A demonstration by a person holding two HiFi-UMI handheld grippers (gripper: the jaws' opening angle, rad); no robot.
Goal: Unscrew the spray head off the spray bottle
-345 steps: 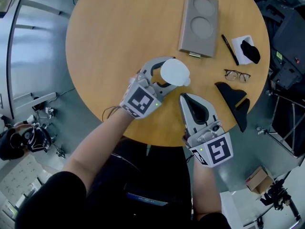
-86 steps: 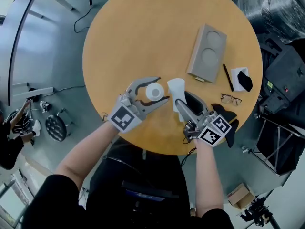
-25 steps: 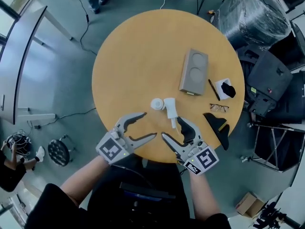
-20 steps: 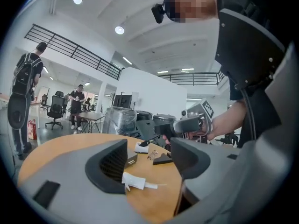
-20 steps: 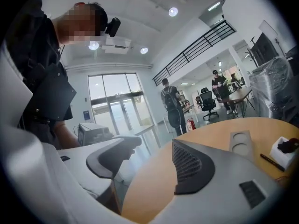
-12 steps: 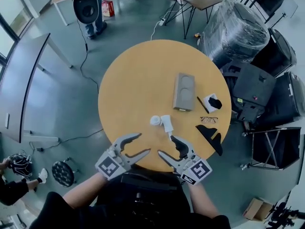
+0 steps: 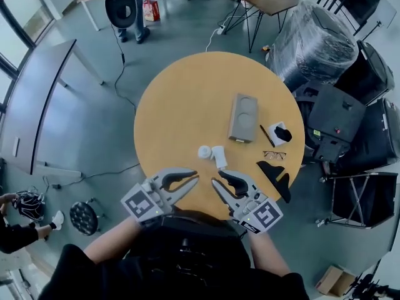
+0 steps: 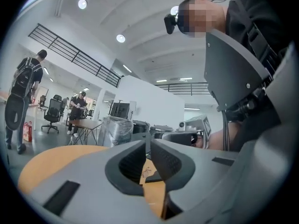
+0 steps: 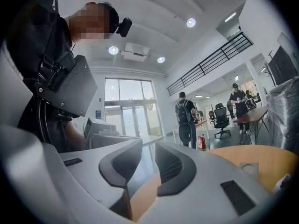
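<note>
Holding the left tongs [image 7: 192, 185] and right tongs [image 7: 217, 182] level above the near edge of the round tan wooden surface [image 7: 187, 99], both empty. Just been closing: left tongs all but pressed together, right tongs narrowed to a slim gap, nothing between either pair. Resting on the surface beyond both tongs, unheld: the small white plastic spray bottle [image 7: 204, 151], with the white spray head [image 7: 219, 157] just beside it.
</note>
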